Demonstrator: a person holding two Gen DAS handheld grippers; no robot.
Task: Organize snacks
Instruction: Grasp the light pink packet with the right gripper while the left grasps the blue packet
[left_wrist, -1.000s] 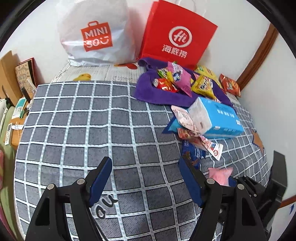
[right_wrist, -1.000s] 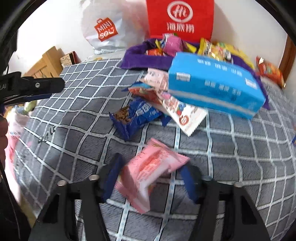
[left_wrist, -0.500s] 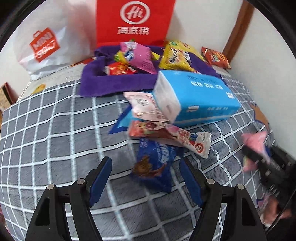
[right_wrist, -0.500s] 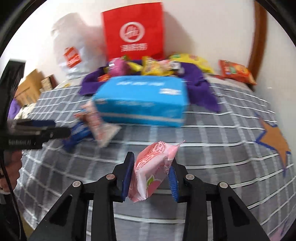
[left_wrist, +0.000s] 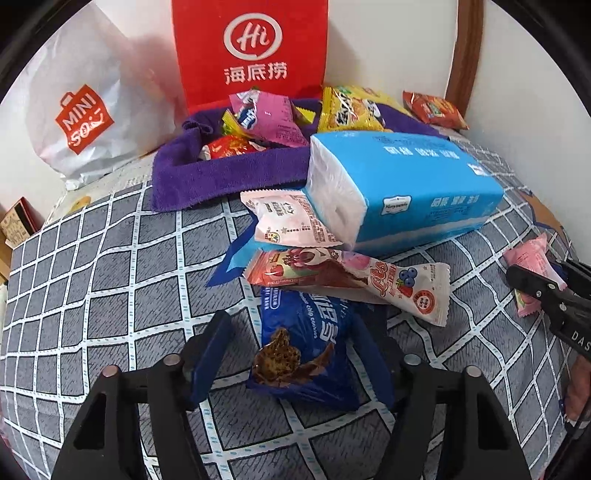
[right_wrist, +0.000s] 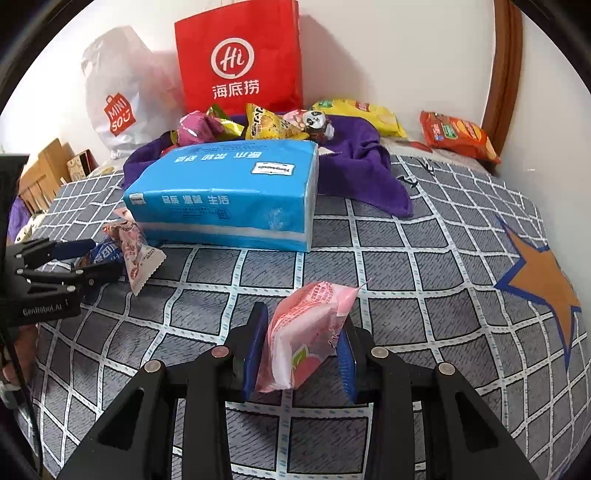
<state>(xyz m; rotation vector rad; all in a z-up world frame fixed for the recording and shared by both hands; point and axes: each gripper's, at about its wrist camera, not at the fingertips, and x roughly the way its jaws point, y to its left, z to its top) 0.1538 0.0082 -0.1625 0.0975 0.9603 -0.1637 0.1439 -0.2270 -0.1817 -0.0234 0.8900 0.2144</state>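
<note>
Meanwhile, pink snack packet (right_wrist: 308, 332) (right jaws), bedspread (right_wrist: 424, 258) below

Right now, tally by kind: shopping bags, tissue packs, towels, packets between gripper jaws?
Shopping bags: 2 (red bag, white bag)
Tissue packs: 1
Towels: 1
Packets between jaws: 2 (pink packet clamped in right gripper; blue packet inside left gripper, not yet gripped; both jaws have just been closing)
Total: 6

A grey checked bedspread (right_wrist: 424, 236) with an orange star (right_wrist: 543, 280) carries it all: the blue tissue pack (right_wrist: 229, 195), a purple towel (right_wrist: 362, 173), a blue cookie packet (left_wrist: 306, 347), an orange snack bag (right_wrist: 458, 136), and red (right_wrist: 240, 59) and white shopping bags (right_wrist: 118, 92) at the wall.
</note>
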